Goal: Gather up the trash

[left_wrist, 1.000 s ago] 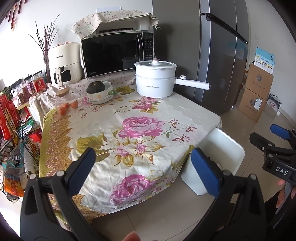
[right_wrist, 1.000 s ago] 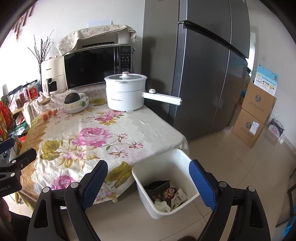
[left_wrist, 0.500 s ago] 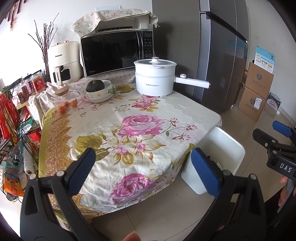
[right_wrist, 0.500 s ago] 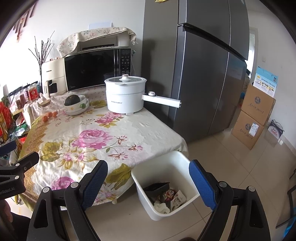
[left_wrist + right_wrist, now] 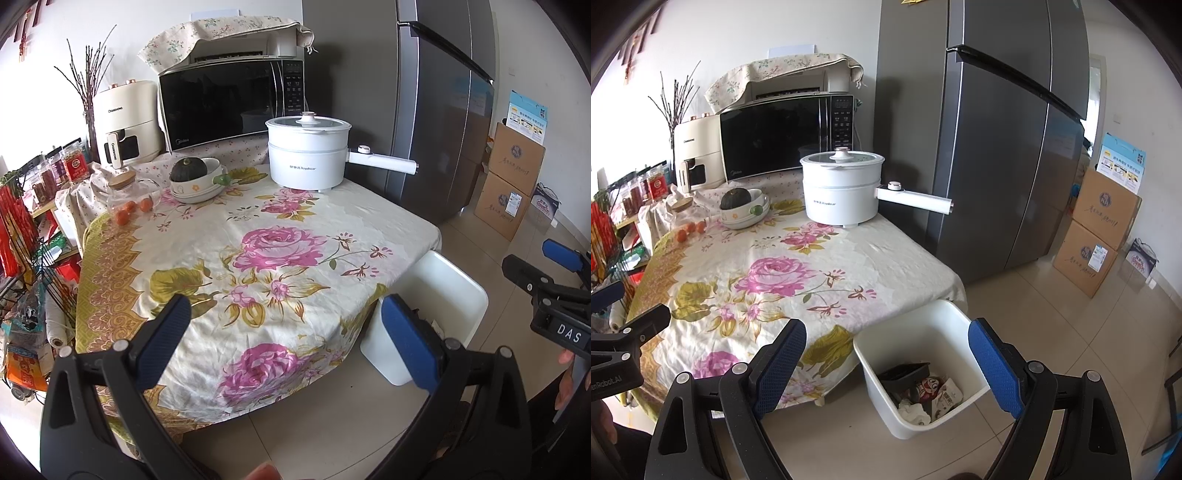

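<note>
Both my grippers wide open and empty; trash lies in the white bin on the floor.

The tall grey refrigerator (image 5: 993,155) stands behind the table (image 5: 258,266), whose wrinkled floral cloth carries a black microwave (image 5: 229,99), a round white electric pot (image 5: 308,151) with glass lid and straight handle, and a bowl (image 5: 197,184) holding a dark green squash. The rectangular white plastic bin (image 5: 912,339) sits at the table corner, between and beyond my right gripper (image 5: 886,362) pads, and just beyond the right pad of my left gripper (image 5: 286,339). Inside it: a black tray, crumpled wrappers (image 5: 936,391) and white tissue.
</note>
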The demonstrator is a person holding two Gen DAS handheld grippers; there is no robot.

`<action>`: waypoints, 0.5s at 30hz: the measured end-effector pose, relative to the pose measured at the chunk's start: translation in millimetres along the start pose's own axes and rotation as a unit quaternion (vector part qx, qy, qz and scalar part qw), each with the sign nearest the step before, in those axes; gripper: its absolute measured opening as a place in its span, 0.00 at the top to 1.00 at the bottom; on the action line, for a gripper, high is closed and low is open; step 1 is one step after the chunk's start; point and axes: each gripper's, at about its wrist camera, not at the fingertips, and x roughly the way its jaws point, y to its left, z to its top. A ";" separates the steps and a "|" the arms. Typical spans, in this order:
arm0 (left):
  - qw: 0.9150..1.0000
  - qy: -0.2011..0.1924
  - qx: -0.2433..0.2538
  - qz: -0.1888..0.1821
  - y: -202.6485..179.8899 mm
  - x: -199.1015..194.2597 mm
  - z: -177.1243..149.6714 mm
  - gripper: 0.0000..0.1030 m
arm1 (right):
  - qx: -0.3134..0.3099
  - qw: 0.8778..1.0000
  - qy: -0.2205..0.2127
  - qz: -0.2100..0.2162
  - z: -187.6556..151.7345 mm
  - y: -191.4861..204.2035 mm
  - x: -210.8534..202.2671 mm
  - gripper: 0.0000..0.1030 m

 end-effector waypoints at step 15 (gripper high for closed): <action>1.000 0.002 0.001 -0.002 -1.3 0.7 -1.9 0.01 | 0.000 1.000 0.000 0.000 0.1 -0.3 0.1 0.12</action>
